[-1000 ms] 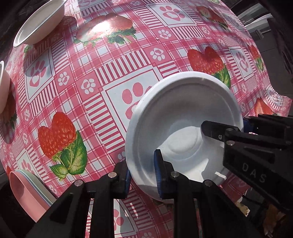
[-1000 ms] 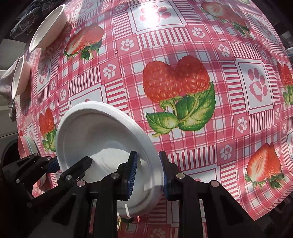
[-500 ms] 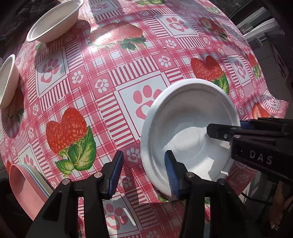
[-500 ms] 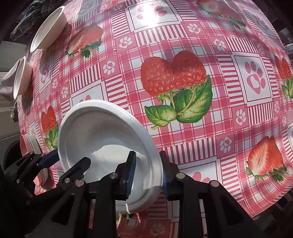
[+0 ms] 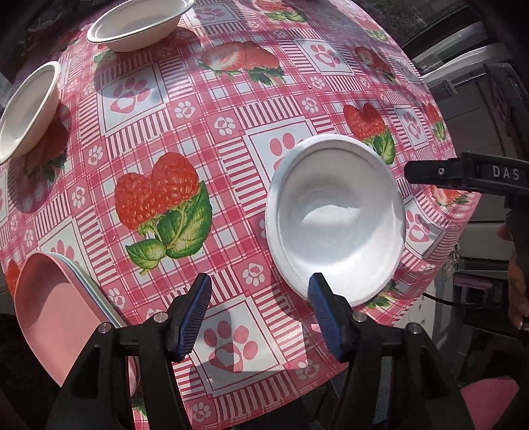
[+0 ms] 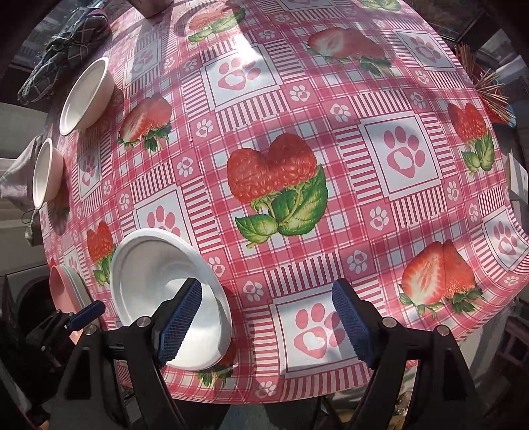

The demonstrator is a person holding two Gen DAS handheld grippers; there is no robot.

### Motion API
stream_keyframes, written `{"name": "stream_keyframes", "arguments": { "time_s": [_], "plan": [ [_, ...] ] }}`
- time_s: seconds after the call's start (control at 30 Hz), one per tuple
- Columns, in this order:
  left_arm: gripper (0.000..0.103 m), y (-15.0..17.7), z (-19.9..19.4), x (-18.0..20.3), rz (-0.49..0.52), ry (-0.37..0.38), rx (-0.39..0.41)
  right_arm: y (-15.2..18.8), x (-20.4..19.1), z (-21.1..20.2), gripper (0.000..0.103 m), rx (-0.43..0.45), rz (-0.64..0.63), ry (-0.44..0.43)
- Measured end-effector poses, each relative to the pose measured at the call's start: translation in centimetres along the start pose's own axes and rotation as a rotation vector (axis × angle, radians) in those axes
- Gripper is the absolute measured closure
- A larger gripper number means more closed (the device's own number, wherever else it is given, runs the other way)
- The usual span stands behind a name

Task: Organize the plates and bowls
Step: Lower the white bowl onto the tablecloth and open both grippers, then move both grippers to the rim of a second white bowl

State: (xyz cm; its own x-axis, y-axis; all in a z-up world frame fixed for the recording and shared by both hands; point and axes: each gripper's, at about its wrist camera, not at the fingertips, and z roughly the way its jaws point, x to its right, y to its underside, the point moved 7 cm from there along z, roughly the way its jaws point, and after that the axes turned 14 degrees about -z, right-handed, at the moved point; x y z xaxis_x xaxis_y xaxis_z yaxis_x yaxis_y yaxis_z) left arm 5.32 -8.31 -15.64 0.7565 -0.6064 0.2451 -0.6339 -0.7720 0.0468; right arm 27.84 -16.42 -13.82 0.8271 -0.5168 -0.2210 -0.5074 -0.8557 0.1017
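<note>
Your white plate (image 5: 334,218) sits flat on the strawberry tablecloth (image 5: 211,139) near its near edge; two white bowls (image 5: 139,20) sit far left, pink plates (image 5: 59,311) near left. Your left gripper (image 5: 259,309) and right gripper (image 6: 267,322) have just been opening; both gape wide, holding nothing.

Both wrist views look steeply down, close; both share the white plate (image 5: 335,218).

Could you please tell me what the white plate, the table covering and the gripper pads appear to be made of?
White plate: probably foam or moulded paper pulp; matte, thick rolled rim.
Table covering: likely vinyl or oilcloth; printed strawberries and paws, glossy sheen, drapes at the edge.
Gripper pads: seemingly blue rubber; finely ribbed, on black rigid fingers, probably plastic.
</note>
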Motion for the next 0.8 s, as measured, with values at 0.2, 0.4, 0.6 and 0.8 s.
{"name": "stream_keyframes", "arguments": {
  "time_s": [0.2,0.4,0.6,0.8],
  "plan": [
    [0.038,-2.1,-3.2,-0.3,-0.032,0.039,0.046,-0.8,0.4,-3.1,0.021,0.033,0.004,0.015],
    [0.038,-6.2,-8.6,-1.2,-0.079,0.073,0.131,-4.8,-0.6,-7.6,0.021,0.101,-0.05,0.025],
    [0.037,-12.2,-15.4,-3.2,-0.221,0.107,0.247,-12.0,-4.0,-12.5,0.021,0.203,-0.157,0.03],
    [0.033,-18.7,-18.3,-5.8,-0.293,0.038,0.369,-19.2,-7.5,-13.0,0.021,0.247,-0.248,0.034]
  ]
}}
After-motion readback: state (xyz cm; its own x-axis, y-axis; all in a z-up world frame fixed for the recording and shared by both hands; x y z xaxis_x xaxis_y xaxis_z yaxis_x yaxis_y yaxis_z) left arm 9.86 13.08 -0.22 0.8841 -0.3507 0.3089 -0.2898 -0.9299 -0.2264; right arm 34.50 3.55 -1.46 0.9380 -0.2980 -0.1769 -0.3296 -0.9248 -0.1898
